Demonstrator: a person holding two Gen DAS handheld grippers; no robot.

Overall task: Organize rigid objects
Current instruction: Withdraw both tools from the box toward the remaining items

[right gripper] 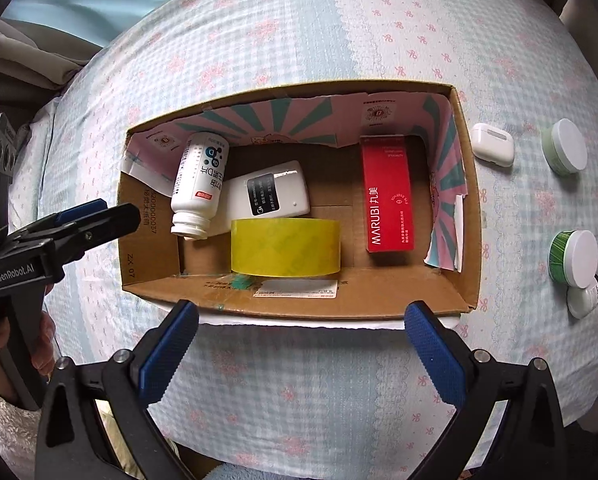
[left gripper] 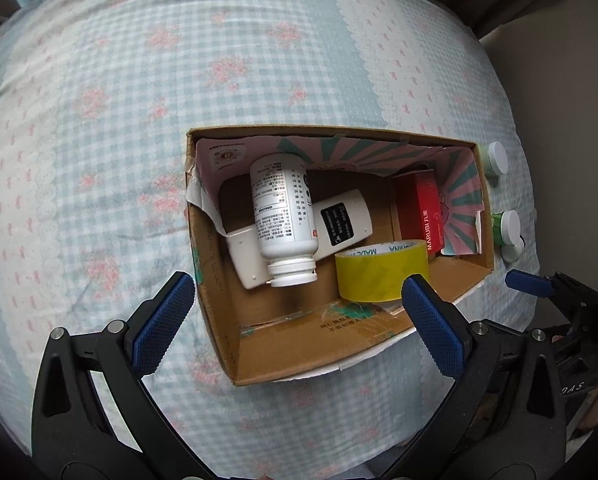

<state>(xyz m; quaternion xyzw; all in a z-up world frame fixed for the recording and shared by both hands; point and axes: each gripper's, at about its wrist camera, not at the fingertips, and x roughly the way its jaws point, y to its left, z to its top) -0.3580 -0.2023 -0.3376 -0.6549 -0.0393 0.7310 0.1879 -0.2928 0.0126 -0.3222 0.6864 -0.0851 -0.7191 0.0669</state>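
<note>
Both jaws open, empty. Left gripper (left gripper: 295,312) over box (left gripper: 219,300). Earbud case (right gripper: 492,145) w/ three jars (right gripper: 565,152) on bed, right edge of right-wrist frame, outside box; right gripper (right gripper: 301,344) likely nearer.

Both grippers hover over the cardboard box (right gripper: 469,216), jaws spread wide and holding nothing: the left gripper (left gripper: 295,308) above its left end, the right gripper (right gripper: 301,338) at its near edge, beside the left
</note>
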